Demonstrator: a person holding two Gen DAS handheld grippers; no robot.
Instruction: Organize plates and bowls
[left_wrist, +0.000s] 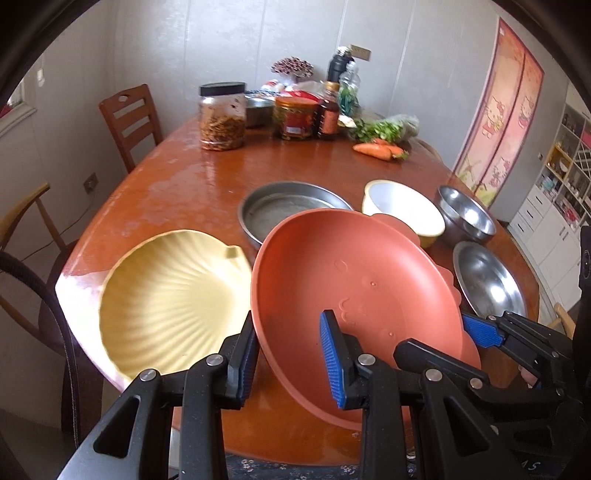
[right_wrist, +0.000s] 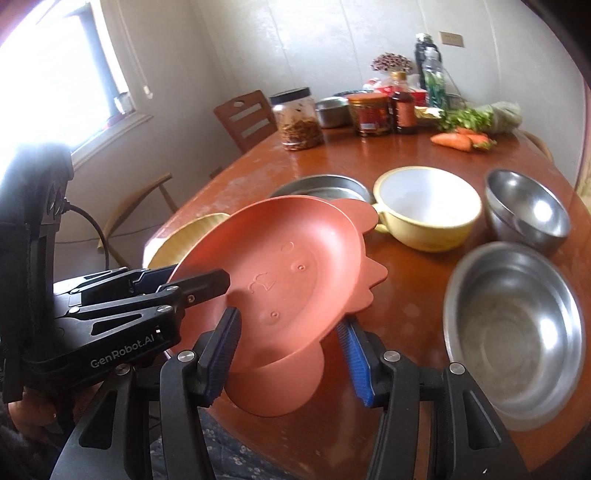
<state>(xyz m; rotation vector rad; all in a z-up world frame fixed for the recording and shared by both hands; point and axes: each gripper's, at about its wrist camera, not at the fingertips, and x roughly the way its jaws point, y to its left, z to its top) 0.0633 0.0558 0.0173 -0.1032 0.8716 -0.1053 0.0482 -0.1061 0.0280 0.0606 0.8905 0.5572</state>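
An orange animal-shaped plate (left_wrist: 354, 280) (right_wrist: 280, 280) is tilted above the near table edge, held between both grippers. My left gripper (left_wrist: 291, 358) straddles its left rim, jaws wide, one finger inside the dish. My right gripper (right_wrist: 291, 354) straddles its near rim, jaws wide; it also shows in the left wrist view (left_wrist: 480, 328). A yellow shell plate (left_wrist: 170, 299) (right_wrist: 184, 236) lies to the left. A round steel tray (left_wrist: 291, 210), a yellow bowl (right_wrist: 424, 206), stacked steel bowls (right_wrist: 528, 210) and a wide steel bowl (right_wrist: 517, 332) lie beyond.
The round wooden table (left_wrist: 207, 177) carries jars (left_wrist: 221, 118), bottles (left_wrist: 328, 110), greens and carrots (left_wrist: 380, 149) at the far side. Wooden chairs (left_wrist: 129, 118) stand on the left. A shelf unit (left_wrist: 554, 184) stands far right.
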